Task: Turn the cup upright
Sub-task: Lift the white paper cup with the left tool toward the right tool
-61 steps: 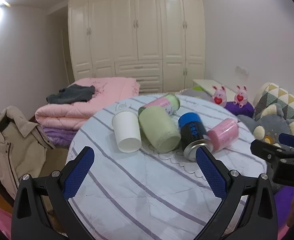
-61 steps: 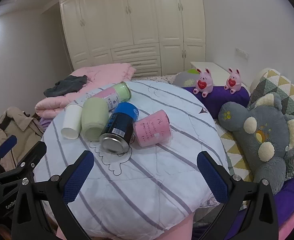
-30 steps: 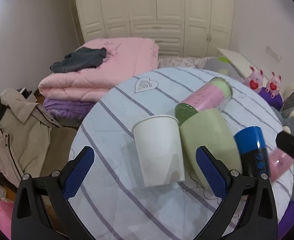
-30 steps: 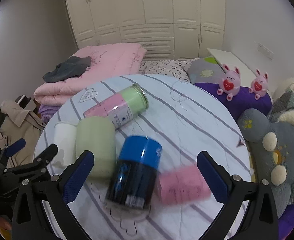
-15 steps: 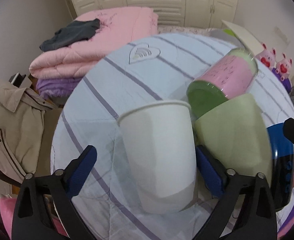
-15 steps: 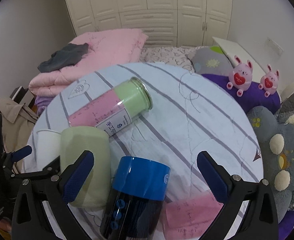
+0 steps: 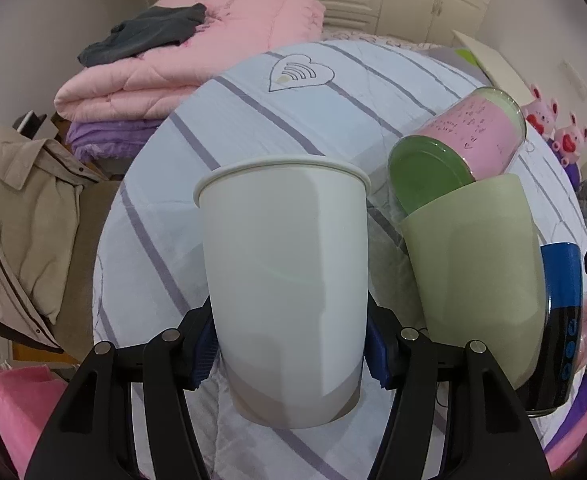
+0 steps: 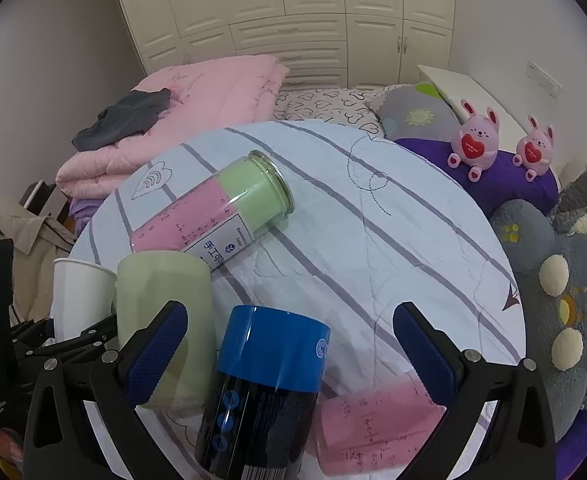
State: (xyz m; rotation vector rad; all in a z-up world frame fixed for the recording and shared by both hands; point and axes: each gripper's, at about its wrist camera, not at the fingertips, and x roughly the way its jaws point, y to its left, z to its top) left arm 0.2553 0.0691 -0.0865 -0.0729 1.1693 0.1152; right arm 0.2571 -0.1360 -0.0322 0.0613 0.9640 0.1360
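In the lower centre of the frame, the left gripper has its jaws clamped low on the white cup lying on the tabletop, probably for turning it, while the right gripper waits with jaws apart.

Matt paper cup, quilted cloth tablecover

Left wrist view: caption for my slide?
Left hand-held gripper closed on lying white cup, beside the green cup.

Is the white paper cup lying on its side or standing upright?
On its side: the white paper cup lies along the striped quilt.
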